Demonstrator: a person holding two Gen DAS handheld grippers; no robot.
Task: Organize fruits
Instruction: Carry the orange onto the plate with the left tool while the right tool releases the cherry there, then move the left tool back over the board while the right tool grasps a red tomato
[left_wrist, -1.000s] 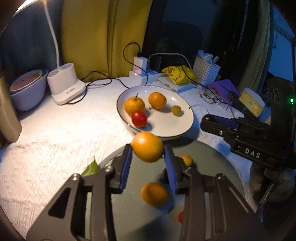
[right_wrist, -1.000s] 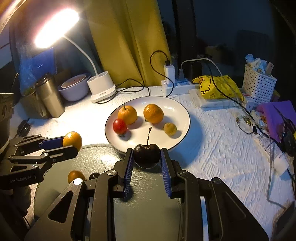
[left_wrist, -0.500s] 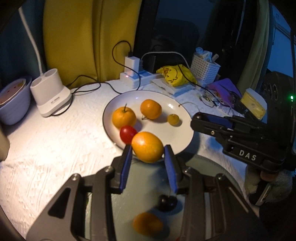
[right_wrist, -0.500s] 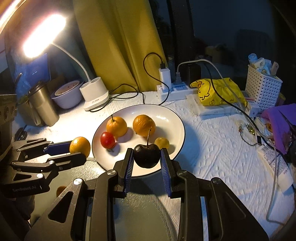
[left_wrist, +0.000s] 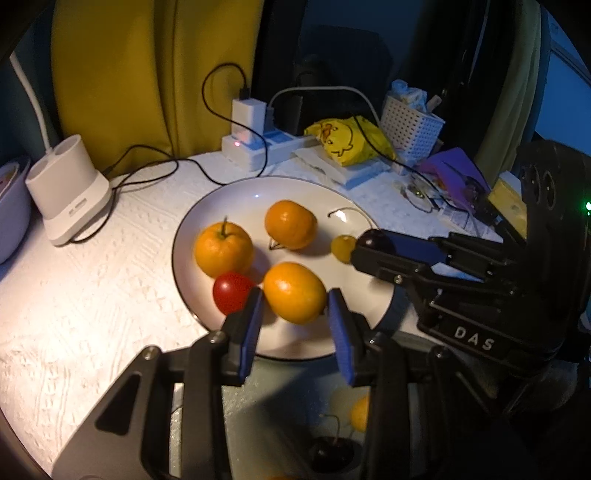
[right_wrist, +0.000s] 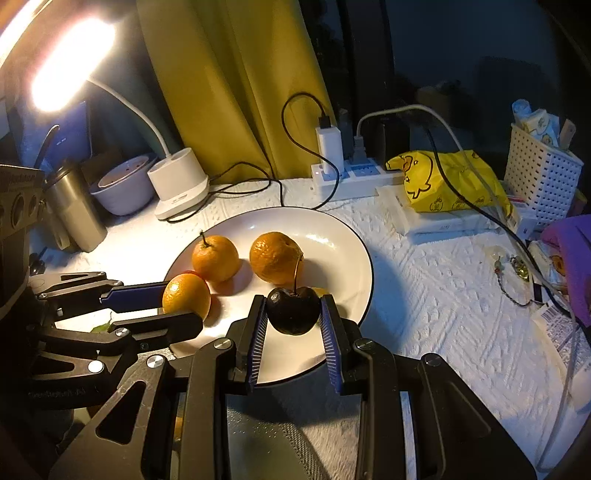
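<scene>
My left gripper (left_wrist: 295, 295) is shut on an orange (left_wrist: 294, 291) and holds it over the near part of the white plate (left_wrist: 362, 314). On the plate lie two oranges (left_wrist: 223, 249) (left_wrist: 290, 224), a red cherry tomato (left_wrist: 231, 291) and a small yellow fruit (left_wrist: 341, 248). My right gripper (right_wrist: 293, 312) is shut on a dark cherry (right_wrist: 293, 310) with a stem, above the plate's (right_wrist: 347, 240) near right side. In the right wrist view the left gripper (right_wrist: 184, 295) holds its orange (right_wrist: 186, 295) at the plate's left edge.
A grey round tray (left_wrist: 280, 413) below the grippers holds a dark cherry (left_wrist: 330, 452) and a small orange fruit (left_wrist: 360, 411). A lamp base (left_wrist: 68, 192), power strip (left_wrist: 258, 147), cables, yellow bag (left_wrist: 347, 142), white basket (left_wrist: 412, 129) and steel cup (right_wrist: 74, 206) ring the plate.
Both grippers have moved forward from over the grey tray to over the white plate, each still holding its fruit.
</scene>
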